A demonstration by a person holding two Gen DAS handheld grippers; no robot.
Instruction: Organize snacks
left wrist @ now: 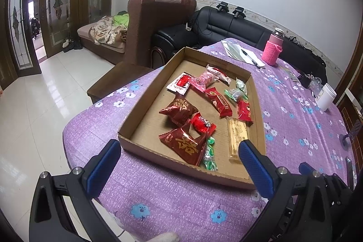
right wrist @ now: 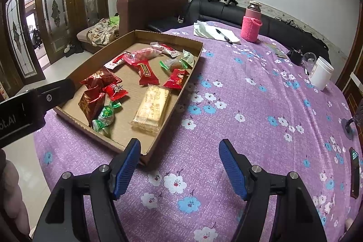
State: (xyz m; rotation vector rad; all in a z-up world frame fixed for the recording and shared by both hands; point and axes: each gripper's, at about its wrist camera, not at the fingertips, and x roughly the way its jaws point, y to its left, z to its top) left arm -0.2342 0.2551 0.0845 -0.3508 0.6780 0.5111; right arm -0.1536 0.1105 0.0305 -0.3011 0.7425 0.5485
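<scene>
A shallow cardboard tray (left wrist: 145, 115) (right wrist: 192, 65) sits on the purple flowered tablecloth and holds several wrapped snacks: dark red packets (left wrist: 179, 110) (right wrist: 99, 78), a red bar (left wrist: 219, 102) (right wrist: 146, 72), green-wrapped candies (left wrist: 209, 155) (right wrist: 105, 116), a pink packet (left wrist: 204, 79) and a beige wafer pack (left wrist: 237, 135) (right wrist: 153, 108). My left gripper (left wrist: 181, 149) is open and empty, above the tray's near edge. My right gripper (right wrist: 179, 146) is open and empty, above the cloth at the tray's near right corner. The left gripper's body (right wrist: 34, 103) shows at the left of the right wrist view.
A pink-sleeved bottle (left wrist: 273, 49) (right wrist: 250, 24), papers with a pen (left wrist: 245, 52) (right wrist: 217, 33), a white cup (left wrist: 325, 96) (right wrist: 321, 73) and small items stand at the table's far side. A phone (right wrist: 355, 171) lies at the right edge. Sofas stand beyond; tiled floor at left.
</scene>
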